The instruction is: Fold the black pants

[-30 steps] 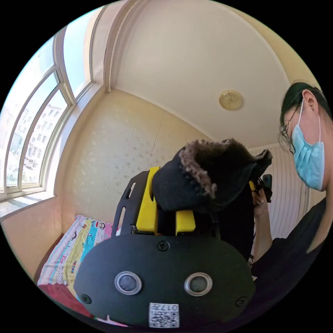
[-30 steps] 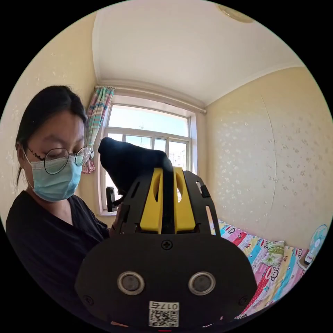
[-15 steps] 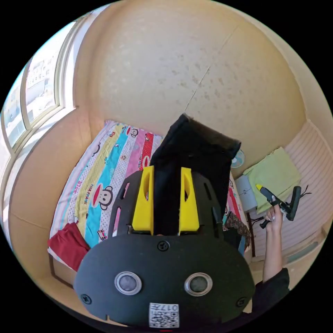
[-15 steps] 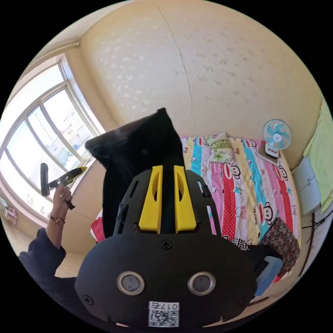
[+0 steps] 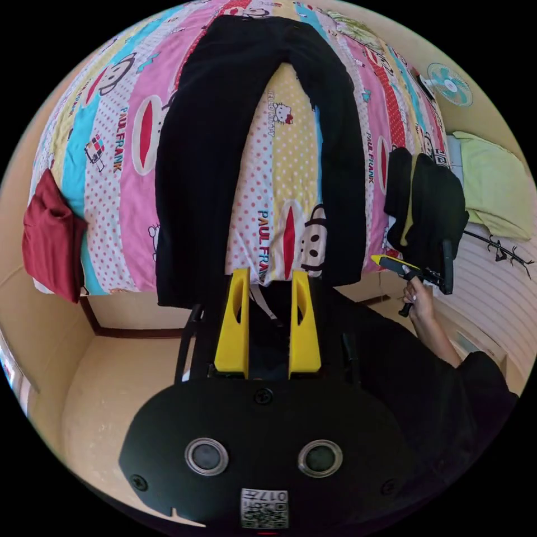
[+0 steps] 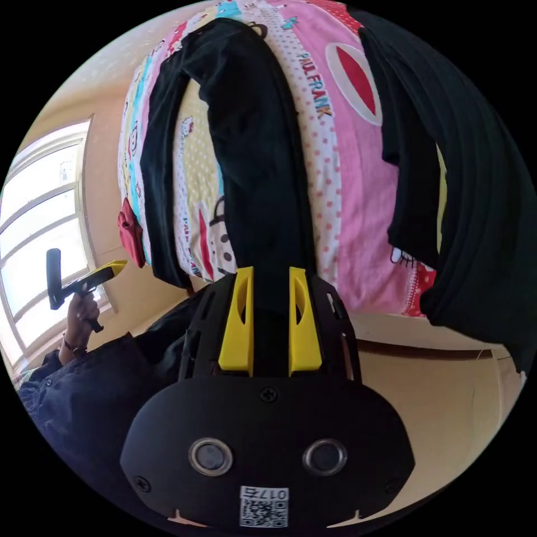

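The black pants [image 5: 196, 140] lie spread on the striped cartoon bedsheet [image 5: 279, 184]. They are joined at the far end, and both leg ends hang over the bed's near edge. My left gripper [image 5: 271, 274] is open just off that edge, between the two legs, with dark cloth behind its gap. My right gripper [image 6: 268, 271] is open, and the nearer leg of the pants [image 6: 251, 140] runs straight into its gap. A hand holds the right gripper [image 5: 386, 262] beside that leg's end. In the right gripper view, the left gripper [image 6: 114, 267] stays apart from the other leg.
A red garment [image 5: 50, 235] lies at the bed's near left corner. A black and yellow garment [image 5: 425, 207] sits at the bed's right side, with a green cloth [image 5: 492, 190] and a small fan [image 5: 450, 84] beyond. The person's dark clothes show under both grippers. A window [image 6: 39, 224] is on the left.
Both cameras swung down from the wall to the bed. The pants, held up in the air before, now lie spread on the sheet. The right jaws stand wider apart.
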